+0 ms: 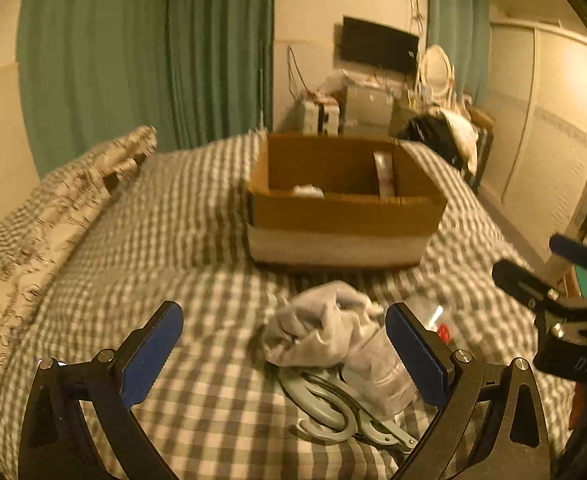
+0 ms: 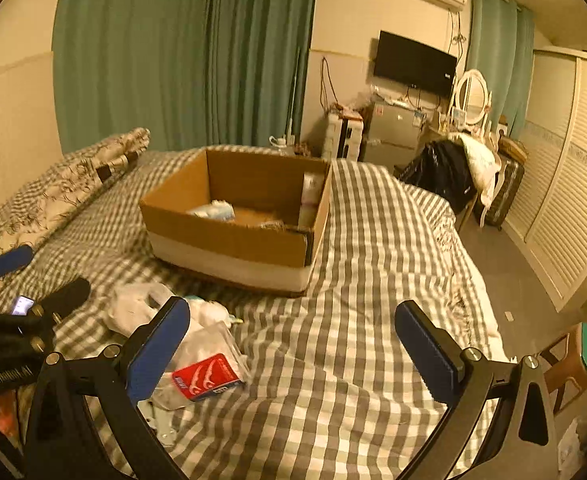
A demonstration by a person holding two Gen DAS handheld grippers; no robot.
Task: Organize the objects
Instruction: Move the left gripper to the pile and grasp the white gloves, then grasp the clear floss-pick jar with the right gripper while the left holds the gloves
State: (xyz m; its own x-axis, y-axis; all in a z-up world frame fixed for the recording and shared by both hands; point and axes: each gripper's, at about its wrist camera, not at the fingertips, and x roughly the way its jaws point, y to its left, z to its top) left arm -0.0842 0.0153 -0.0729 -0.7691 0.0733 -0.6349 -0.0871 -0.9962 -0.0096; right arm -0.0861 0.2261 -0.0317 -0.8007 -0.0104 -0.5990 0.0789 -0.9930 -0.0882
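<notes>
On checked bed [image 2: 373, 240]: one cardboard box [image 2: 233, 240], one scissors [image 1: 333, 412], two spread grippers.

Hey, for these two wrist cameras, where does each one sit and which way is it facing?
Left wrist: on the left hand-held gripper, open, low over the bed, facing the cardboard box; crumpled cloth and grey scissors between its fingers; the other gripper at right.
Right wrist: on the right hand-held gripper, open, facing the box from further right; red-labelled packet at lower left.
Shared: box, checked bedspread, green curtains, wall TV.
</notes>
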